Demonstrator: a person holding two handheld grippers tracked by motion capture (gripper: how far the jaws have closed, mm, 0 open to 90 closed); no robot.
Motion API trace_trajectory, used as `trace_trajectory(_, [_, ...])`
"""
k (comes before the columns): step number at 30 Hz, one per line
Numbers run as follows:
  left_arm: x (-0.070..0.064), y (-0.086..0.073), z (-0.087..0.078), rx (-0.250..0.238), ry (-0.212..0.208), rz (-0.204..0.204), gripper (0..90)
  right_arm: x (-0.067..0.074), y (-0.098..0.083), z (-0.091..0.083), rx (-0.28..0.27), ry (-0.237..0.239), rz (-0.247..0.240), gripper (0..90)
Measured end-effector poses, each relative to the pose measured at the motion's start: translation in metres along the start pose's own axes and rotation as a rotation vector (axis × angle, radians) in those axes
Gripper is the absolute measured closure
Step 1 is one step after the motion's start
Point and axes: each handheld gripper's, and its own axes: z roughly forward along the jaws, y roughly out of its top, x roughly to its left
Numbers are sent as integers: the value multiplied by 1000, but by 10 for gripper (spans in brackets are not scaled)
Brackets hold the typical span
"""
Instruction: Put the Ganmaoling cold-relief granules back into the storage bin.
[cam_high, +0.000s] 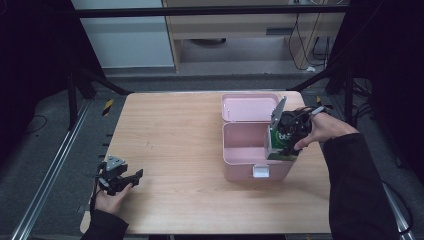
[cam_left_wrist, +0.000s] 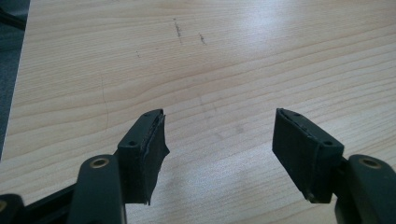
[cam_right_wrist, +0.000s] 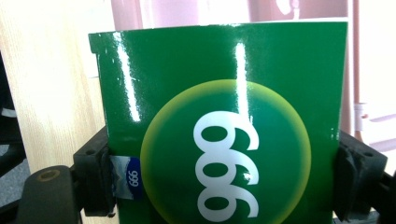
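Our right gripper (cam_high: 286, 144) clamps the green box (cam_right_wrist: 224, 130) over the pink case (cam_high: 250, 167) for packing; left gripper (cam_left_wrist: 219, 154) idles, jaws apart.

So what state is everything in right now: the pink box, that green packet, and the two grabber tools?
pink box: open, lid laid back.
green carton: gripped, over the box's right end.
right gripper: shut on the carton.
left gripper: open, nothing between its jaws, over the table.
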Motion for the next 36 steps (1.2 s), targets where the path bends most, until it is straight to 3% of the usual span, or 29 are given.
trace_trajectory(17, [-1, 0, -1, -2, 2, 3, 339, -1, -6, 20, -18, 23, 7, 160])
trace_trajectory(23, [-1, 0, -1, -4, 2, 3, 339, -1, -3, 25, 7, 31, -1, 158])
trace_trajectory(36, [0, 0, -1, -2, 2, 3, 339, -3, -5, 38, 3, 49, 4, 156])
